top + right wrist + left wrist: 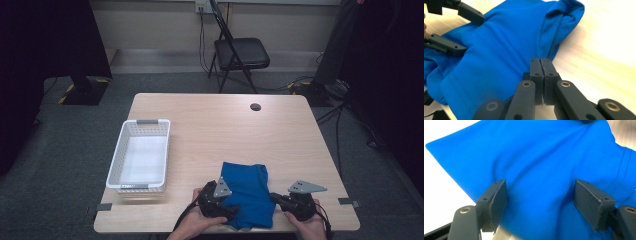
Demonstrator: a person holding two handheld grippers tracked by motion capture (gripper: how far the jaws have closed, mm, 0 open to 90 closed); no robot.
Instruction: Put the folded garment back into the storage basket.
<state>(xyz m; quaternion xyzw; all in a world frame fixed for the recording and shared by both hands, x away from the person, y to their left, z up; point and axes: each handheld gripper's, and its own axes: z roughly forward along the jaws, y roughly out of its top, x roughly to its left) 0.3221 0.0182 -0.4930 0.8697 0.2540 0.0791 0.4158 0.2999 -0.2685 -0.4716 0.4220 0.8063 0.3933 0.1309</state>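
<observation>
Lying between the left gripper's [540,202] parted jaws, blue cloth [536,157]

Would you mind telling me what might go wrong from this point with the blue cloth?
The right gripper is shut at the blue cloth's edge; whether it pinches fabric is unclear, so a pull may come away empty. The left gripper stands open over a bulge of cloth, so the fold could slide. The cloth lies near the table's front edge and might slip off.

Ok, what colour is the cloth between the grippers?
The cloth is plain bright blue, clearest in the right gripper view.
</observation>
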